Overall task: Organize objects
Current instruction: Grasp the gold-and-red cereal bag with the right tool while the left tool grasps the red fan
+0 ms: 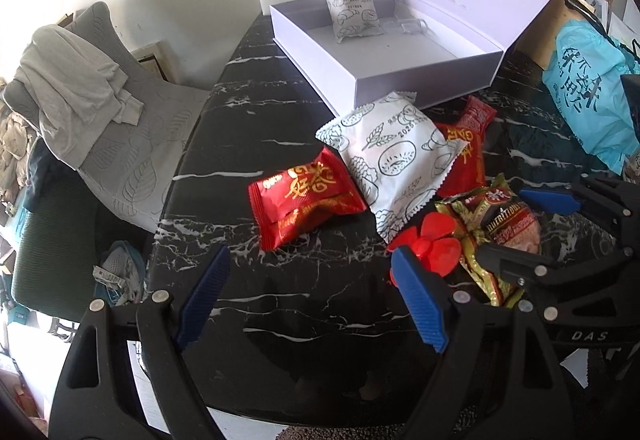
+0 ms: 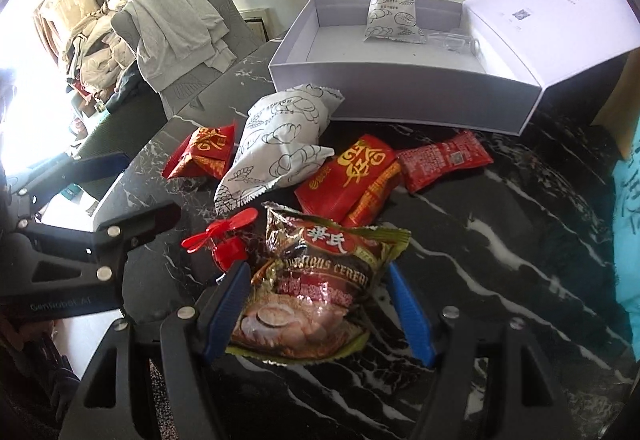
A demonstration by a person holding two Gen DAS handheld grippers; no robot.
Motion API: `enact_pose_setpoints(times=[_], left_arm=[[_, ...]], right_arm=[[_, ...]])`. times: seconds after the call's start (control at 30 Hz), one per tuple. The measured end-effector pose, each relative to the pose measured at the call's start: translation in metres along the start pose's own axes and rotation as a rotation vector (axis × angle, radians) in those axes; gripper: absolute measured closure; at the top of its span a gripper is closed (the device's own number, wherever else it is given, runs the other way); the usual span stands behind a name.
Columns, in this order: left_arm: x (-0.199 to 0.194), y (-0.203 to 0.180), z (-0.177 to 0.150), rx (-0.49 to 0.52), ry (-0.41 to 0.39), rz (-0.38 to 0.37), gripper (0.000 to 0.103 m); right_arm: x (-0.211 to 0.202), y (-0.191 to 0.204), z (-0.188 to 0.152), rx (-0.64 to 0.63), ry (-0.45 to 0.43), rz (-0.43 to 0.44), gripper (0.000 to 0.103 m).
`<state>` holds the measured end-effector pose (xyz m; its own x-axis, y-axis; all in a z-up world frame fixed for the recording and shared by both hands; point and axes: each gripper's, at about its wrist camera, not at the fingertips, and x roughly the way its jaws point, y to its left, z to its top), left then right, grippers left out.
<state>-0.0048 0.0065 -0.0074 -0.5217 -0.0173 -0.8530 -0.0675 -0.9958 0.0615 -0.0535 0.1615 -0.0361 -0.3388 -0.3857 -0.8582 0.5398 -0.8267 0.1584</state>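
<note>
While glossy and crinkled, cereal packet (image 2: pixel 316 280) sits between right hand-held gripper (image 2: pixel 320 316) fingers.

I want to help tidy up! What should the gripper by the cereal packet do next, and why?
Probably close the right hand-held gripper on the cereal packet. Its open fingers already sit on both sides of the packet, and the white box has room inside.

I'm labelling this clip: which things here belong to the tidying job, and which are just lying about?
Part of the job:
white box
cereal packet
white snack packs
red snack packs
red toy fan
right gripper
left gripper

Just lying about:
grey cloth on chair
blue bag
</note>
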Motion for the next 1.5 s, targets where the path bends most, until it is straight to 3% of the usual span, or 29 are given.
enact_pose_setpoints(times=[0.1,0.23,0.33,0.77,1.0,1.5], left_arm=[[0.002,-0.002,0.0,0.006,0.009,-0.014,0.021],[0.004,-0.009,0.001,0.024,0.019,-0.034,0.021],[0.003,-0.018,0.001,0.051,0.024,-0.107,0.021],[0.016,-0.047,-0.001,0.117,0.068,-0.208,0.021],[0.025,-0.051,-0.002,0.136,0.066,-0.22,0.021],[0.038,-0.045,-0.004,0.147,0.061,-0.201,0.021]], right_arm=[[0.001,-0.001,-0.001,-0.009,-0.008,0.012,0.034],[-0.001,-0.006,-0.003,-0.009,-0.032,0.009,0.047],[-0.004,-0.013,-0.005,0.002,-0.033,0.01,0.047],[-0.018,-0.036,-0.017,0.015,-0.045,-0.055,0.047],[-0.016,-0.032,-0.018,0.021,-0.05,-0.046,0.029],[0.004,-0.025,-0.019,-0.016,0.001,-0.065,0.025]])
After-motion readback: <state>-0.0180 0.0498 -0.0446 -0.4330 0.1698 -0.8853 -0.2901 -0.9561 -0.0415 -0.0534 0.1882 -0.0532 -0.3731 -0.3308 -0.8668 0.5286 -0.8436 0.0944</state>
